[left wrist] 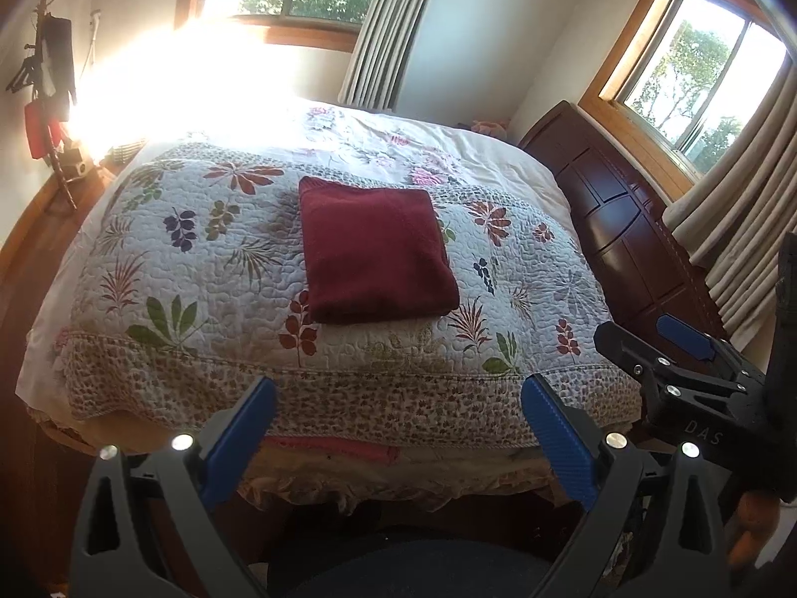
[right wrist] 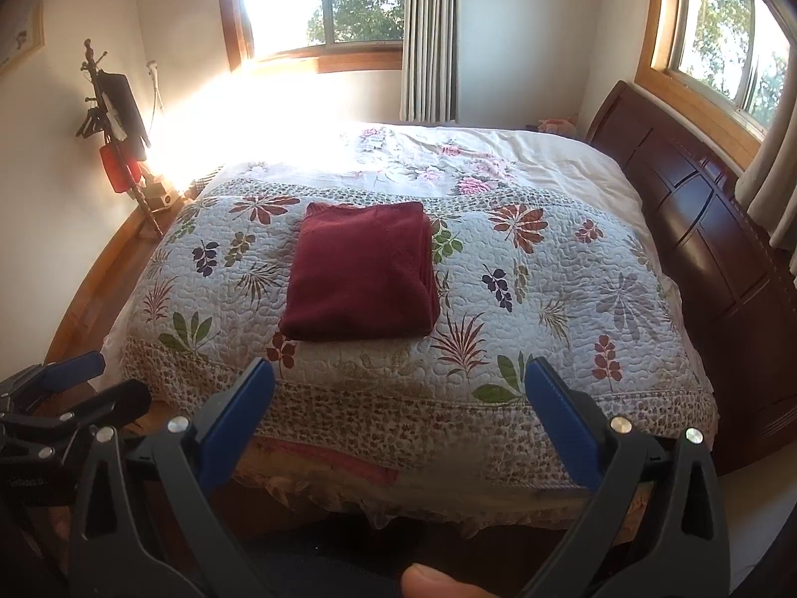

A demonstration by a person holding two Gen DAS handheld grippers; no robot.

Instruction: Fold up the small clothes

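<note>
Nearest the right wrist camera, a fingertip [right wrist: 438,580] of the person pokes up at the bottom edge of the frame. Just beyond it the right gripper [right wrist: 398,423] hangs in front of the near edge of the bed, its blue-padded fingers [right wrist: 234,423] spread wide with nothing between them. The left gripper [left wrist: 398,433] sits at the same distance from the bed, its blue fingers [left wrist: 558,441] likewise spread wide apart and holding nothing. Each gripper shows at the edge of the other's view, so the two are side by side and apart, neither touching the bedding.

Below the fingers, layers of bedding hang over the near edge of the bed, a pinkish layer [right wrist: 343,463] showing under the quilt. The quilt [right wrist: 548,299] is pale, stitched, and printed with leaves in red, green and navy, with a small-patterned border along its near side.

The folded dark red garment [left wrist: 371,249] lies flat on the quilt, roughly in the middle of the near half of the bed, a neat near-square with stacked layers visible on its right side. It is well apart from both grippers.

Farther on, a pale floral sheet [right wrist: 448,154] covers the far part of the bed. A dark wooden headboard [right wrist: 697,229] runs along the right side. On the left, a coat stand [right wrist: 117,114] with dark and red items stands by the wall. Two wood-framed windows with pale curtains [right wrist: 428,35] close the far wall and the right wall, and strong sunlight washes out the far left corner.
</note>
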